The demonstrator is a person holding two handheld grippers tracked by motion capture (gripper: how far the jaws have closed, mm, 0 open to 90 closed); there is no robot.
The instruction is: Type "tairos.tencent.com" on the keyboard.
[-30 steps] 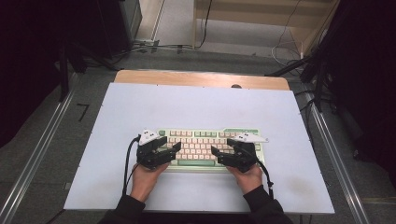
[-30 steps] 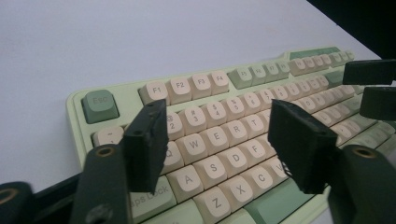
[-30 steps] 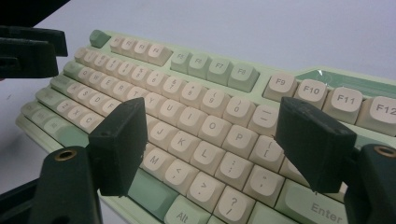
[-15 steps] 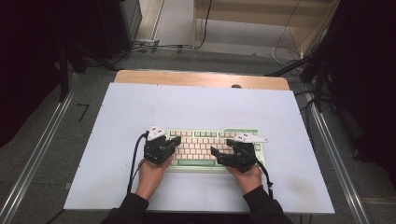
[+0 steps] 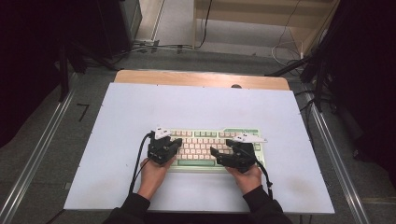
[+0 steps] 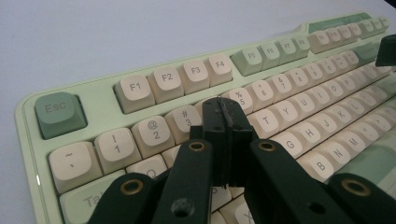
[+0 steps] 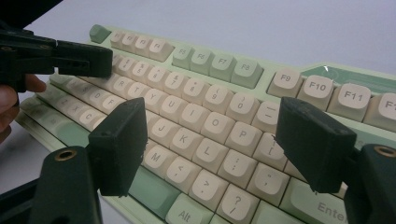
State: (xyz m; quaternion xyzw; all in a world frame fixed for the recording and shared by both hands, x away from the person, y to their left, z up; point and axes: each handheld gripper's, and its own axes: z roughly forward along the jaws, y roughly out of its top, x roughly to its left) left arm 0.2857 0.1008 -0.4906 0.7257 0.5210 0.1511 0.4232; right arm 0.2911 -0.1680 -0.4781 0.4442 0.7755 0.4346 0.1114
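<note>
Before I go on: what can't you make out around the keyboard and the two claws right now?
- Left gripper view: the shut left claw covers the keys under it on the keyboard, so contact is unclear.
- Right gripper view: the open right claw hangs above the keys; the keyboard's right end is cut off by the edge.
- High view: key legends on the keyboard are too small.

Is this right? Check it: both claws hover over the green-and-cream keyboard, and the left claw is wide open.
Not quite. The left claw is shut, jaws pressed together above the keyboard, as the left gripper view shows. The rest holds; the open one is the right claw.
</note>
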